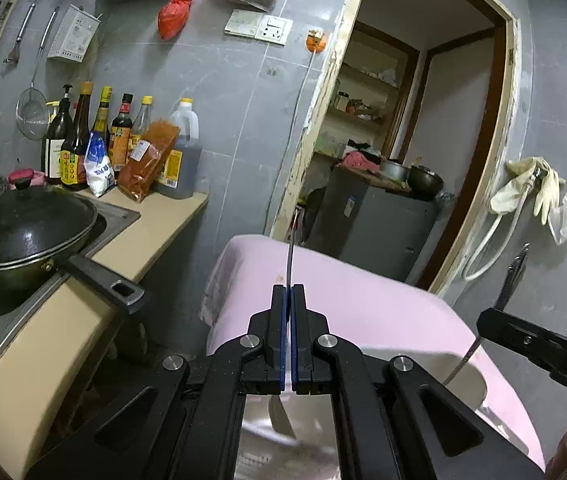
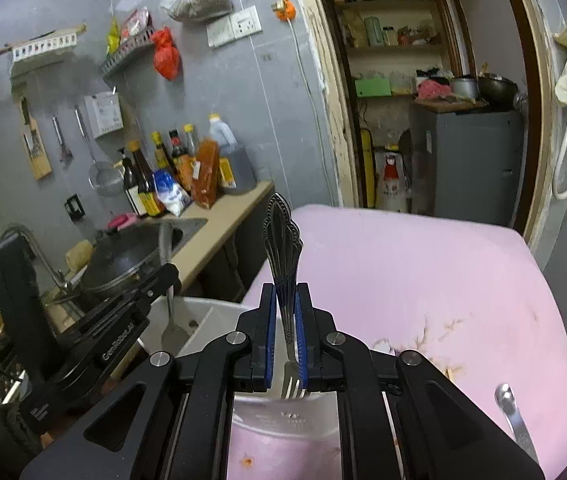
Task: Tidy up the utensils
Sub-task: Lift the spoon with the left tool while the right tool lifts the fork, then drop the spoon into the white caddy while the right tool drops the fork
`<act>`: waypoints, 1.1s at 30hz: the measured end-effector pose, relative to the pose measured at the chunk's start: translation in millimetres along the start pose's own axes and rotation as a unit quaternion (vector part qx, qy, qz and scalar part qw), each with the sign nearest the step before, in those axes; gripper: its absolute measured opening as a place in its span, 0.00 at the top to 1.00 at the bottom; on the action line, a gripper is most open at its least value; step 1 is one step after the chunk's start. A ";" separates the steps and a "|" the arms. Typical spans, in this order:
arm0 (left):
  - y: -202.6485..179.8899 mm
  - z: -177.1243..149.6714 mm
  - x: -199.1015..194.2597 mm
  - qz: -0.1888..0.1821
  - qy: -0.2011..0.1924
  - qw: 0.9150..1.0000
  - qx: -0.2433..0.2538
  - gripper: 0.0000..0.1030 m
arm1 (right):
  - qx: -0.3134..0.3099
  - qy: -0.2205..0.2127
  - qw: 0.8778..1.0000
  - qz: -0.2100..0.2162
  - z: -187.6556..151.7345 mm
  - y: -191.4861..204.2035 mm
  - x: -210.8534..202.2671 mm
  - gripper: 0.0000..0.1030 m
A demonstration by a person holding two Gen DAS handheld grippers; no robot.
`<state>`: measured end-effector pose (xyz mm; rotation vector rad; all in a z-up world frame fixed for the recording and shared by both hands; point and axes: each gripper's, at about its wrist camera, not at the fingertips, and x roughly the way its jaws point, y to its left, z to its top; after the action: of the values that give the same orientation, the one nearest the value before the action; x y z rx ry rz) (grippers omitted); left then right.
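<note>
My left gripper (image 1: 288, 289) is shut on a thin metal spoon (image 1: 290, 252). The spoon's handle sticks up past the fingertips and its bowl hangs below the jaws. In the right wrist view that gripper (image 2: 171, 274) holds the spoon (image 2: 168, 304) upright, its bowl low inside a white divided tray (image 2: 203, 314). My right gripper (image 2: 285, 286) is shut on an ornate dark fork (image 2: 281, 236), handle up and tines down over the tray's near part. From the left wrist view the right gripper (image 1: 485, 320) and its fork (image 1: 513, 276) hang at the right, above the white tray (image 1: 411, 364).
A pink-covered table (image 2: 423, 272) carries the tray and a loose metal utensil (image 2: 513, 416) at its near right. To the left runs a counter (image 1: 83, 280) with a lidded black wok (image 1: 23, 232) and several sauce bottles (image 1: 123, 140). A doorway with a grey cabinet (image 1: 375, 224) lies behind.
</note>
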<state>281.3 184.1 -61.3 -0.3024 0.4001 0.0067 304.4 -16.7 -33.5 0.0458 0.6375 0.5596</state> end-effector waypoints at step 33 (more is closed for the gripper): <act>-89.2 26.5 -77.8 0.002 -0.049 0.997 0.061 0.11 | -0.010 -0.143 0.988 -0.063 9.1 -61.8 -123.7 0.00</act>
<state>225.7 110.7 17.5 -0.1793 0.3033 0.0015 257.6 -131.1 29.2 0.0644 0.3530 0.4269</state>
